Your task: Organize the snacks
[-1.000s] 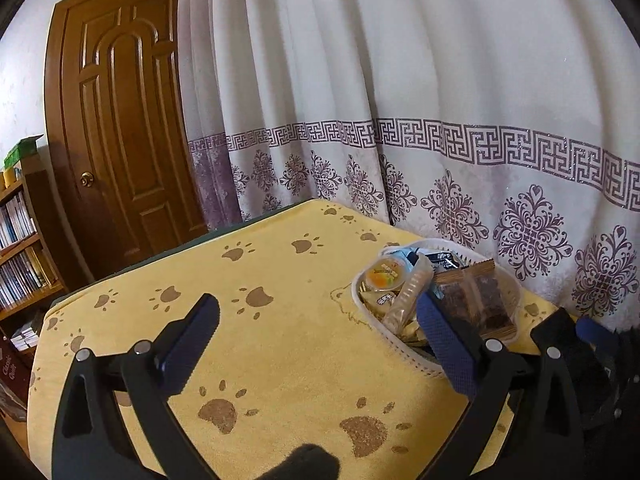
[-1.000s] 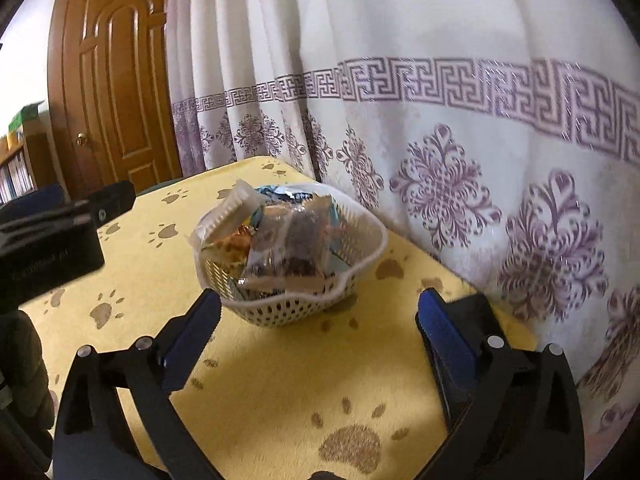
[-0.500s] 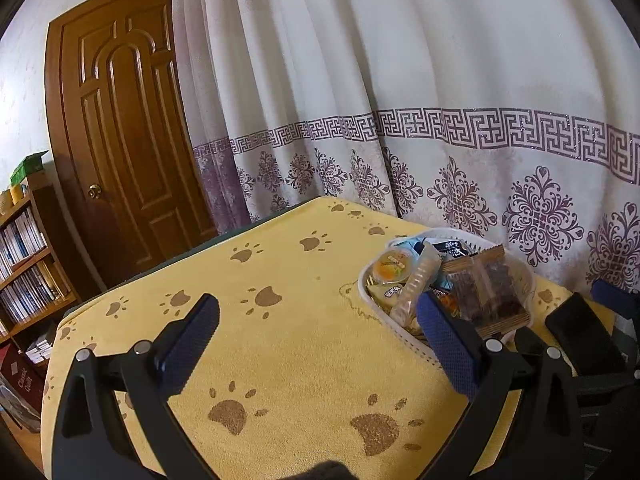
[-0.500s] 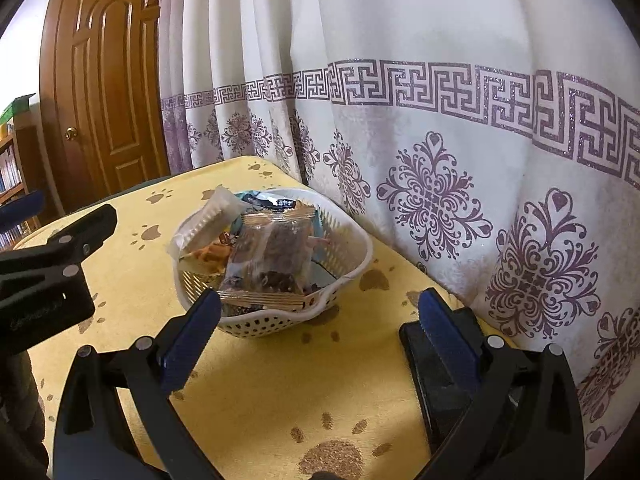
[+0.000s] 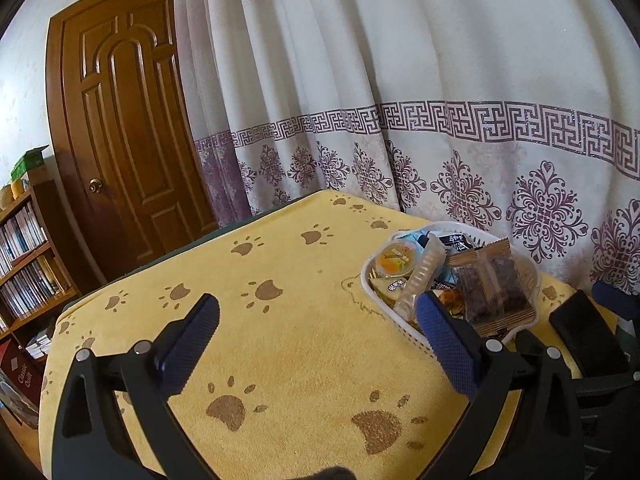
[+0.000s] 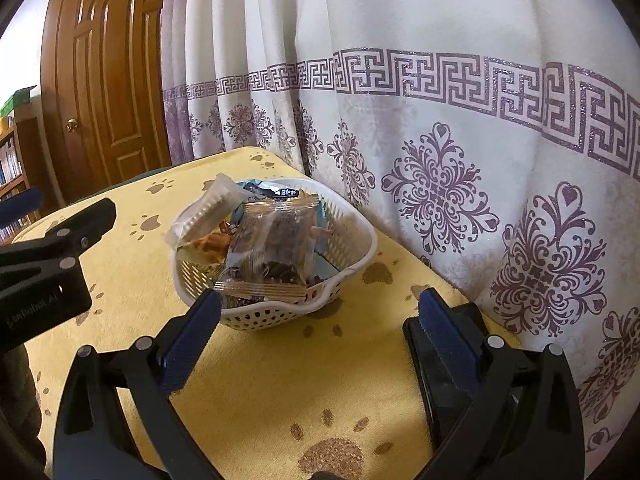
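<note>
Left wrist: the left gripper (image 5: 318, 334) gapes wide, empty, above the cloth (image 5: 280, 344); the basket (image 5: 370, 280) sits to its right, heaped with snacks (image 5: 494, 284).

Right wrist: the right gripper (image 6: 320, 320) is spread wide, empty, just short of the basket (image 6: 280, 316). The top packet (image 6: 276, 256) — light, crinkly, probably slippery — is best pinched at a sealed edge.

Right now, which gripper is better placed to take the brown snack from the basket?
Right gripper: open, the basket and brown snack lie straight ahead between its fingers. The left gripper has them off to its side.
</note>
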Motion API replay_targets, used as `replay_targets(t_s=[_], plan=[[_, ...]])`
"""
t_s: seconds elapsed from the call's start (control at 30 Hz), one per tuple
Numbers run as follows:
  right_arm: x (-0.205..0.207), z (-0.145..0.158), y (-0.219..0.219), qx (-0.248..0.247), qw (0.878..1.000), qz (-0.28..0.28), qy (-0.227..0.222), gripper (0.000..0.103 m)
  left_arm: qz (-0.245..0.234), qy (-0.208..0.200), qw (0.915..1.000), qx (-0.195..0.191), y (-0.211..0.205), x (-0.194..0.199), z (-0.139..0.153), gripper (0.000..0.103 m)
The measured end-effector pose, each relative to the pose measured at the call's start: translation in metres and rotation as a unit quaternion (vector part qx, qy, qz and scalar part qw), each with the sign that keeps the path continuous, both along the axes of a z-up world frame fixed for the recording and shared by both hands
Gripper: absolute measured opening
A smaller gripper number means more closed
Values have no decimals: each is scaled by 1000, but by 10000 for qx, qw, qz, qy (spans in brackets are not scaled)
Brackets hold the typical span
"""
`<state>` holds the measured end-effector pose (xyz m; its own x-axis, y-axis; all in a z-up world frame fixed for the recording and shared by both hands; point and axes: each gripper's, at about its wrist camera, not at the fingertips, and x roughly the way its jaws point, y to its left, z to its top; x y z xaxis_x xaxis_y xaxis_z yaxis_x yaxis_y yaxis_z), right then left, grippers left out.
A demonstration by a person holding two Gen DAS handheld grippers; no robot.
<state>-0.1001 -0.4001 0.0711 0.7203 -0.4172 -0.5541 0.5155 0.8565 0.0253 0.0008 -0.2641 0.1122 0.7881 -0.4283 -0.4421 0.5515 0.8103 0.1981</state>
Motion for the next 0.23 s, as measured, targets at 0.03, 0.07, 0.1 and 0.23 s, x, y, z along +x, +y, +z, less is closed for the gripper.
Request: replay_targets(t_s=[0.03,0.07,0.1,0.23], plan=[[0,0,1,-1,10000,6,4,100,-12,41,10000,-14,1,0,1,98],[0,0,1,1,10000,11,7,100,-19,97,9999,-39,1,1,1,98],[-1,0,2,8,10000,20,9,100,-11,119,9999,-58,2,1,2,98],[-2,0,5,54,10000,66,28,100,36,168,9998,-85,5,2,4,98]])
